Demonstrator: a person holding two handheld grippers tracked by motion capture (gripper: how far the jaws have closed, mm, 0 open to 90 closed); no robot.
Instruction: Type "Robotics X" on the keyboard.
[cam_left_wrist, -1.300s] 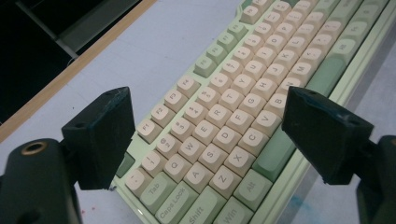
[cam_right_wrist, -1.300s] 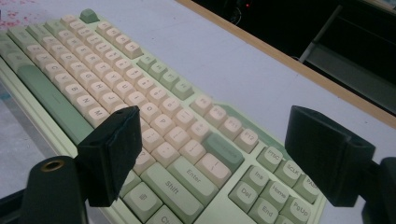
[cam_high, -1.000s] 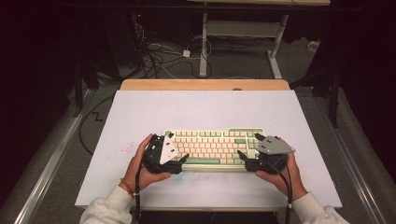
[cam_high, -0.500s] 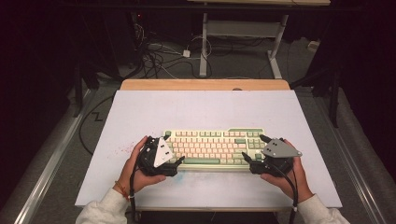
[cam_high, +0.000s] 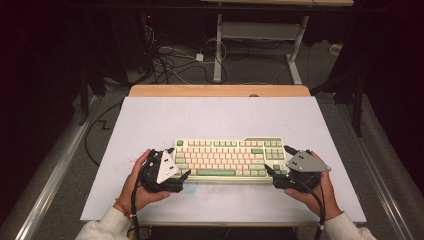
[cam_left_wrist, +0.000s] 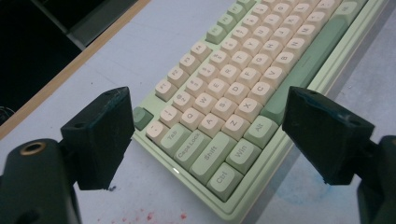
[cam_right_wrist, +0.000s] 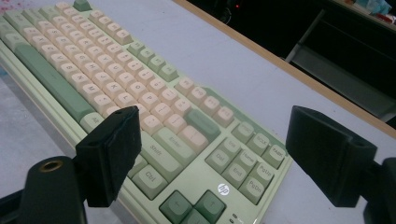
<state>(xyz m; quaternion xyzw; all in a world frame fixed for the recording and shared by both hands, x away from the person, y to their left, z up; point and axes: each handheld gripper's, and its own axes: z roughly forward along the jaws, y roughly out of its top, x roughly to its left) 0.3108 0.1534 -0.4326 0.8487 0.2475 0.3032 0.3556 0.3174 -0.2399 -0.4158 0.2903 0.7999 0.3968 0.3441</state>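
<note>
The keyboard (cam_high: 229, 160) lies flat on the white table top (cam_high: 220, 120), toward the near edge, with its long axis running left to right across the person's front. Its key rows face up.

The left gripper (cam_high: 181, 176) sits at the keyboard's left short end, at the near corner. In the left gripper view, the Ctrl and Shift corner of the keyboard (cam_left_wrist: 224, 140) lies between the two black jaws, which stand wide apart and hold nothing. No jaw contact with the case can be confirmed.

The right gripper (cam_high: 272, 172) sits at the opposite short end, at the near right corner. In the right gripper view, the arrow-key corner of the keyboard (cam_right_wrist: 154, 107) lies between its jaws, which are likewise spread wide and empty.

Each gripper is therefore equally near its own end, and the two face inward along the long axis. Judgement: a two-ended grasp or shift of the keyboard depends on both jaw pairs straddling the case edge at these corners.
</note>
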